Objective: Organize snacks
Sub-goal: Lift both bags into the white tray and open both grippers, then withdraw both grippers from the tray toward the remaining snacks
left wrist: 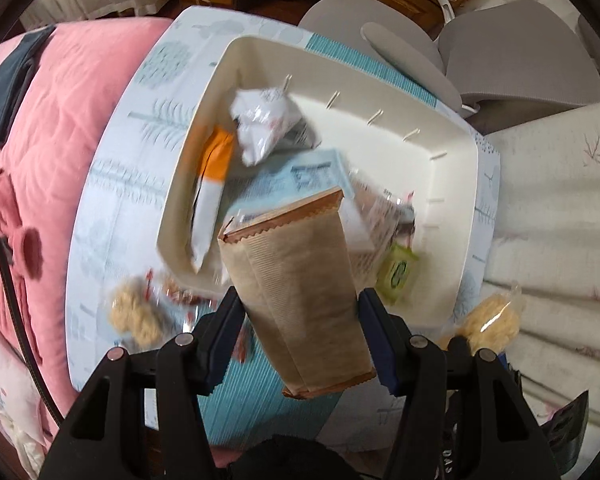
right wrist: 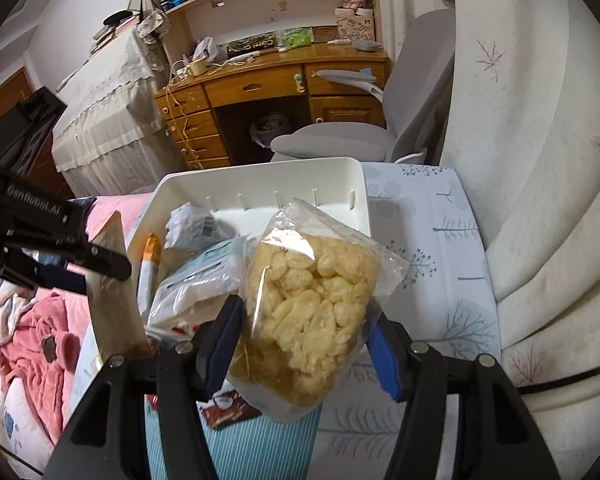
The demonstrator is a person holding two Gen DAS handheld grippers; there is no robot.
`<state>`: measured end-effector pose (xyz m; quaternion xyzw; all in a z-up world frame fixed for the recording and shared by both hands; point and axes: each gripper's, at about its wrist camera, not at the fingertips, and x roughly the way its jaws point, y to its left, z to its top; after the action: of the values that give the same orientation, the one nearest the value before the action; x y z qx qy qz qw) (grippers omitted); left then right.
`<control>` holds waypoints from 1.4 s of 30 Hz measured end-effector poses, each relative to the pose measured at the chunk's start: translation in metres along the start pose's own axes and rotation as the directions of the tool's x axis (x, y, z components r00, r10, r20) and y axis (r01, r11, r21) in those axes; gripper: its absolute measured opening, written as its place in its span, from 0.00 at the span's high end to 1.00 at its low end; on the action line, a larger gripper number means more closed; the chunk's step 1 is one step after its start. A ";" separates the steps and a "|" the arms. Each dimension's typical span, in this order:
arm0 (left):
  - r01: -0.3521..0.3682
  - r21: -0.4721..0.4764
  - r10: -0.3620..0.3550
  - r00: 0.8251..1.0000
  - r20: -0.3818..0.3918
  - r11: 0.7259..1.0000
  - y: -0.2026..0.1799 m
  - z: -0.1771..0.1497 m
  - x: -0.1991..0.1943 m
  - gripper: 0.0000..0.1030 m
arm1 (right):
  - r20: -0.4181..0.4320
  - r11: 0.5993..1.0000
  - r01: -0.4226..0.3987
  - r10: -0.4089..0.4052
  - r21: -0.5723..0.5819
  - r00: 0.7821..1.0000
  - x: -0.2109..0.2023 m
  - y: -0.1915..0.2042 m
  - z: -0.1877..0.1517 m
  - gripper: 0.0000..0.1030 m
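Note:
My left gripper (left wrist: pixel 298 304) is shut on a tan paper snack pouch (left wrist: pixel 296 288) and holds it above the near rim of the white bin (left wrist: pixel 440 144). The bin holds a white crinkled packet (left wrist: pixel 264 124), an orange-and-white packet (left wrist: pixel 212 184), a pale blue packet (left wrist: pixel 300 176) and a green packet (left wrist: pixel 398 272). My right gripper (right wrist: pixel 302 316) is shut on a clear bag of yellow puffed snacks (right wrist: pixel 312 300), held in front of the bin (right wrist: pixel 260 180). The left gripper (right wrist: pixel 100 260) with the tan pouch (right wrist: pixel 112 292) shows at the left of the right wrist view.
The bin sits on a tree-patterned mat (left wrist: pixel 112 184) on a bed with a pink quilt (left wrist: pixel 52 128). Another puffed snack bag (left wrist: pixel 136 312) and a red packet (right wrist: pixel 224 408) lie on the mat. A grey chair (right wrist: pixel 340 140) and wooden desk (right wrist: pixel 260 88) stand beyond.

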<state>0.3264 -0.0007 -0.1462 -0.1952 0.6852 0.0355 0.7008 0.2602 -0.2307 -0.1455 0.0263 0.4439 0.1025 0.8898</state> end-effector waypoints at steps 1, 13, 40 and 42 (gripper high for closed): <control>0.000 0.007 0.000 1.000 0.001 1.000 -0.002 0.004 0.001 0.45 | -0.001 1.000 0.006 -0.006 -0.001 1.000 0.003 0.000 0.002 0.42; 0.009 0.109 -0.009 1.000 0.004 0.994 -0.035 0.034 0.020 0.32 | -0.008 1.000 -0.008 0.008 0.005 1.000 0.024 -0.003 0.019 0.41; 0.037 -0.027 -0.036 0.998 0.052 0.999 -0.004 -0.097 0.011 0.24 | -0.102 0.989 -0.133 0.139 0.071 0.985 -0.007 -0.028 -0.020 0.20; 0.036 -0.051 -0.032 0.997 0.076 0.998 0.003 -0.112 0.008 0.24 | -0.118 0.985 -0.152 0.160 0.076 0.980 -0.010 -0.029 -0.025 0.20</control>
<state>0.2204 -0.0362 -0.1533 -0.2239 0.6536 0.0489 0.7213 0.2391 -0.2625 -0.1570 0.0845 0.4978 0.1584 0.8485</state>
